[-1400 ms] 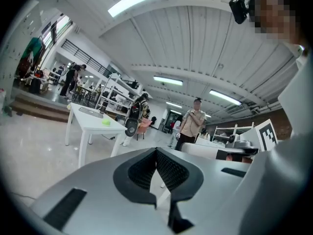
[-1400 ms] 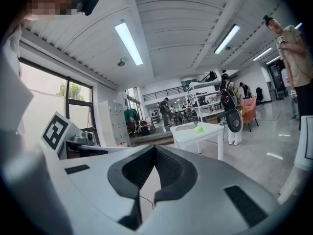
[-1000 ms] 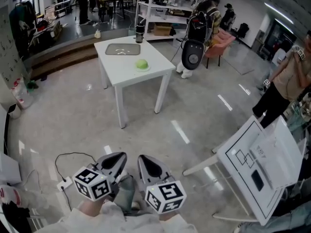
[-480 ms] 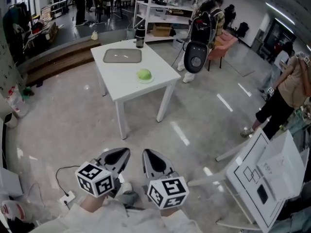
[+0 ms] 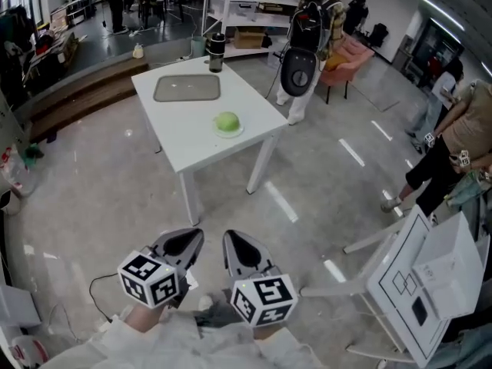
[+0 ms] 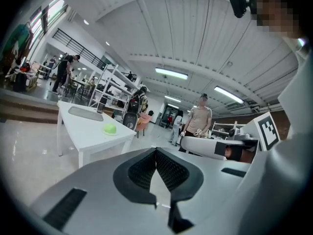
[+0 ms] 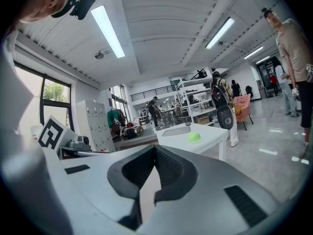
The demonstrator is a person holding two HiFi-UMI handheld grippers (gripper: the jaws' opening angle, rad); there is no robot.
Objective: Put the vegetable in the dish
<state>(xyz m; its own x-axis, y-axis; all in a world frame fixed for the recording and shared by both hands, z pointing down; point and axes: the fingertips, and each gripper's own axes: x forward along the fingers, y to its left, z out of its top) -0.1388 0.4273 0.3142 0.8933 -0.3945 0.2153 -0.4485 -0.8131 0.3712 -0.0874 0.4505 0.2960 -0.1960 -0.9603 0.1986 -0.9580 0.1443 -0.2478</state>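
Note:
A round green vegetable (image 5: 227,121) lies on a small white plate on a white table (image 5: 184,129) across the floor from me. A grey rectangular dish (image 5: 187,88) sits further back on that table. The vegetable (image 6: 110,129) and the dish (image 6: 84,112) show small in the left gripper view; the right gripper view has the vegetable (image 7: 194,137) and dish (image 7: 177,130) too. My left gripper (image 5: 183,244) and right gripper (image 5: 240,249) are held side by side near my body, far short of the table, both shut and empty.
A dark flask (image 5: 215,52) stands at the table's far corner. A person with a backpack (image 5: 306,41) stands behind the table, another person (image 5: 453,141) at the right. A white board on a stand (image 5: 415,271) is at my right. Shelving (image 5: 254,6) lines the back.
The table with the vegetable and dish has come closer and sits lower in the head view. Both grippers stay shut, side by side in front of me.

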